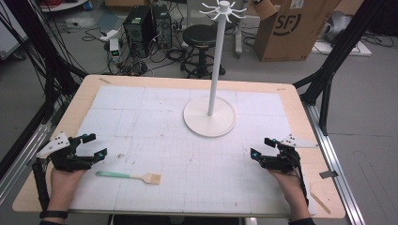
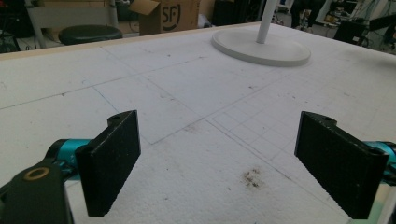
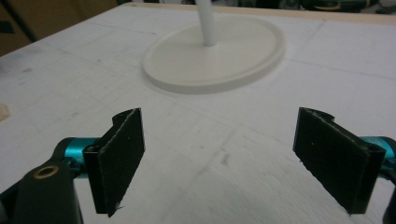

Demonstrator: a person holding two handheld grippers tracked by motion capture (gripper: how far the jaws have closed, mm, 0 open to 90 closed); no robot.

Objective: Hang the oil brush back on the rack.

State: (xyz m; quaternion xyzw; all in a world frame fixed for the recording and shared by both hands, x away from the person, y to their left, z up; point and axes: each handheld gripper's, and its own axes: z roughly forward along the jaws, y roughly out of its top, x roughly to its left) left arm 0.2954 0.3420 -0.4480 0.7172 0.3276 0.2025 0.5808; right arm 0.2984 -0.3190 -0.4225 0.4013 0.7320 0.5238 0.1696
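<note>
A small brush [image 1: 129,176] with a green handle and pale bristles lies flat on the white mat near the front left. My left gripper [image 1: 94,146] hovers open just up and left of it, jaws wide apart with only mat between them [image 2: 217,163]. A white stand [image 1: 209,116] with a round base, tall pole and hooked top rises at the mat's middle back; its base also appears in the left gripper view [image 2: 261,46] and the right gripper view [image 3: 215,53]. My right gripper [image 1: 262,147] is open at the front right, nothing between its jaws [image 3: 219,158].
The wooden table [image 1: 300,112] carries a white gridded mat [image 1: 155,112]. A thin wooden stick [image 1: 321,201] lies by the front right corner. Behind the table are a black stool [image 1: 199,35], computer towers [image 1: 141,28] and a cardboard box [image 1: 291,28].
</note>
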